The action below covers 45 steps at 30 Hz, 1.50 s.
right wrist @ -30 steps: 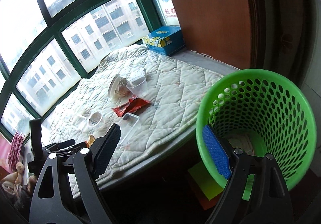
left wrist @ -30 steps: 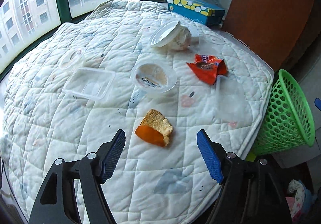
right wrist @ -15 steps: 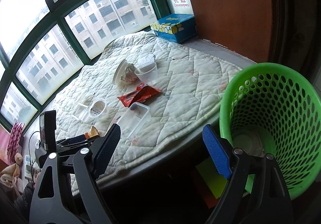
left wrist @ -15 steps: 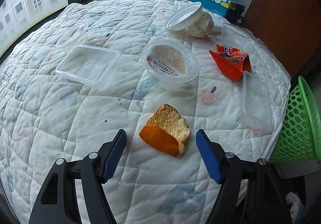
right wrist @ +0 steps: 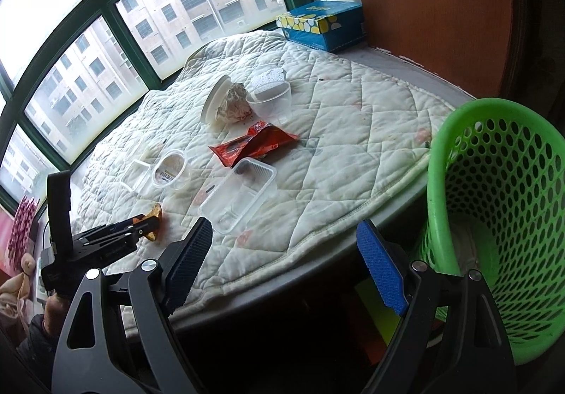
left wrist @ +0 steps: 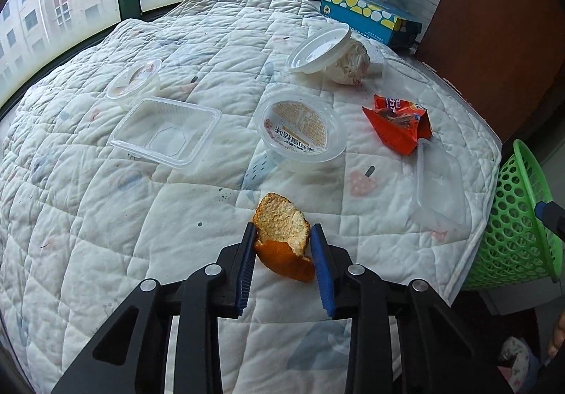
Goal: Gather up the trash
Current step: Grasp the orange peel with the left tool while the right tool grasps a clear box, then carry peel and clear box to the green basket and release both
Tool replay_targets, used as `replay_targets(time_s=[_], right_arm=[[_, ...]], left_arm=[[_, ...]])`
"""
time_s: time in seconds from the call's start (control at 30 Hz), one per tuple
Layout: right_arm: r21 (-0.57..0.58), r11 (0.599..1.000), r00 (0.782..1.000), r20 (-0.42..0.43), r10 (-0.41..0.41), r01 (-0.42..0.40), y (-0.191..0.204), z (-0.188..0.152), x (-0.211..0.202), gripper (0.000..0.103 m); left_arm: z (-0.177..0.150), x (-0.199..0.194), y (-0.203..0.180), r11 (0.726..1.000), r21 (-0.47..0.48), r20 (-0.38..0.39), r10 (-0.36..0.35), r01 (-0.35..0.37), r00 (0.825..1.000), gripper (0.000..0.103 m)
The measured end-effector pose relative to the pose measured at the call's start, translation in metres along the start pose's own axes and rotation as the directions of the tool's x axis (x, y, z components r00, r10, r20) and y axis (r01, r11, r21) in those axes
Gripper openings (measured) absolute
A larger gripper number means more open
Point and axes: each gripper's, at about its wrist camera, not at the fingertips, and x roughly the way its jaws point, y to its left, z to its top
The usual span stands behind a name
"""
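Note:
My left gripper point(left wrist: 283, 252) is shut on an orange peel point(left wrist: 284, 245) lying on the white quilted pad point(left wrist: 88, 217); the right wrist view shows the peel point(right wrist: 155, 217) between its fingers too. My right gripper point(right wrist: 286, 270) is open and empty, off the table's edge beside the green basket point(right wrist: 501, 203), which also shows in the left wrist view point(left wrist: 519, 235). On the pad lie a red wrapper point(left wrist: 399, 125), a round cup point(left wrist: 300, 129), clear trays point(left wrist: 166, 132) point(left wrist: 438, 189), a small lidded cup point(left wrist: 134, 79), a white lid point(left wrist: 317, 48) and crumpled paper point(left wrist: 349, 64).
A blue tissue box point(left wrist: 370, 16) stands at the back by the window. A brown wall panel point(right wrist: 423, 5) runs along the right. A clear cup point(right wrist: 272, 101) with a white foam block behind it sits near the crumpled paper. The basket stands below the table edge.
My left gripper has moved forward to the orange peel and closed on it. My right gripper has swung left, so more of the table shows.

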Motion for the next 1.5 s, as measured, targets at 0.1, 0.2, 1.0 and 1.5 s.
replay_targets(time_s=[0.1,0.2,1.0,1.5], right_arm=[[-0.01,1.0,1.0,-0.023,0.007,-0.007,0.006,0.002,0.014,0.083],[-0.01,1.0,0.999,-0.044,0.019,-0.019,0.014,0.006,0.029,0.083],[0.014,0.997,0.98,-0.183,-0.072,0.075,0.049,0.024,0.121,0.066],[0.052,0.998,0.985,-0.17,-0.03,0.039,0.04,0.021,0.109,0.024]], left_arm=[[0.003,-0.011,0.003,1.0,-0.005,0.02,-0.016,0.016,1.0,0.028],[0.005,-0.025,0.006,1.0,-0.001,0.054,-0.021,0.021,0.998,0.027],[0.003,-0.077,0.023,0.997,-0.013,0.177,-0.074,0.078,0.981,0.027],[0.003,-0.08,0.019,0.997,-0.005,0.184,-0.078,0.08,0.98,0.027]])
